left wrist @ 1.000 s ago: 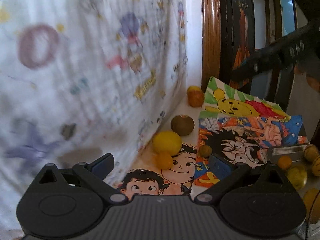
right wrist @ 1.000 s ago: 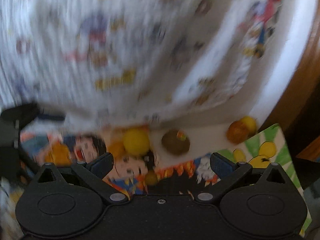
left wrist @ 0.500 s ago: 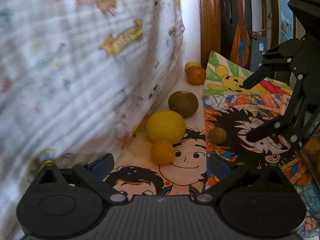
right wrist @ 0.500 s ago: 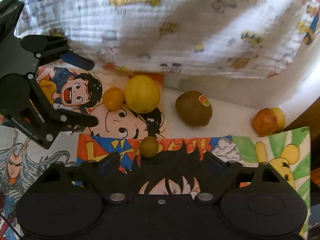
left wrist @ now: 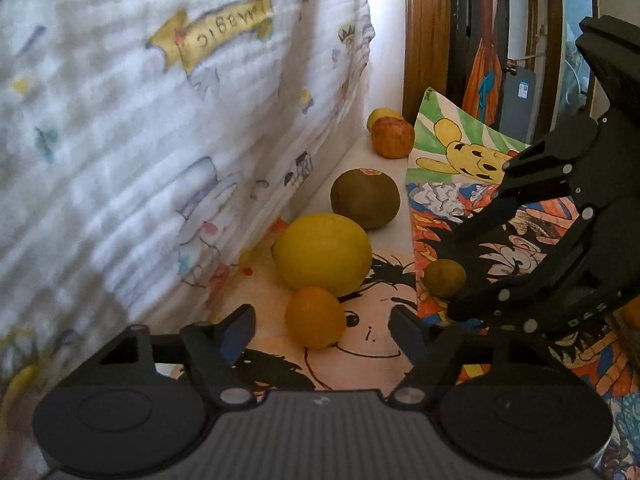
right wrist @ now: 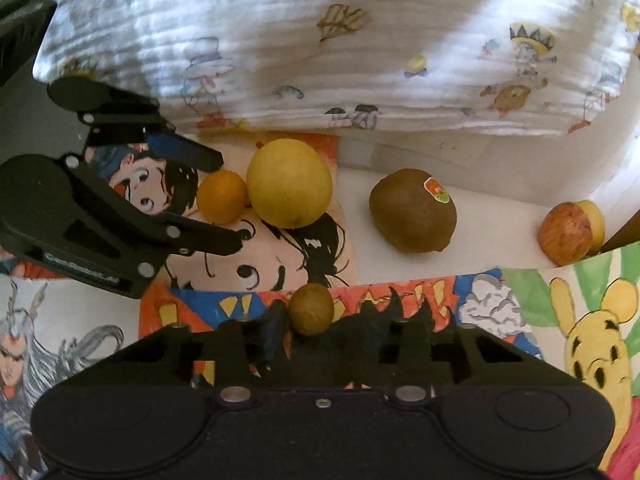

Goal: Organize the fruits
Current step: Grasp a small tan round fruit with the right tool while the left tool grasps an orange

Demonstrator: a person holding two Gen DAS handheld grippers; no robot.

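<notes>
Left gripper (left wrist: 322, 326) jaws wide, small orange (left wrist: 315, 317) lower centre between the fingertips (lemon (left wrist: 323, 255) touching behind it); right gripper (right wrist: 334, 330) jaws narrow around the small green fruit (right wrist: 311, 309), contact unclear.

Matte black left gripper (left wrist: 322, 330), ribbed grey housing, silver screws, blue finger pads (left wrist: 239, 330); black right gripper (right wrist: 332, 336), silver screws.

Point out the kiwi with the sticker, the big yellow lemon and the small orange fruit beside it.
kiwi (right wrist: 412, 210), right wrist view, middle of its brown skin.
lemon (right wrist: 289, 183), right wrist view, centre of its yellow surface.
small orange fruit (left wrist: 315, 317), left wrist view, centre of its front face.
</notes>
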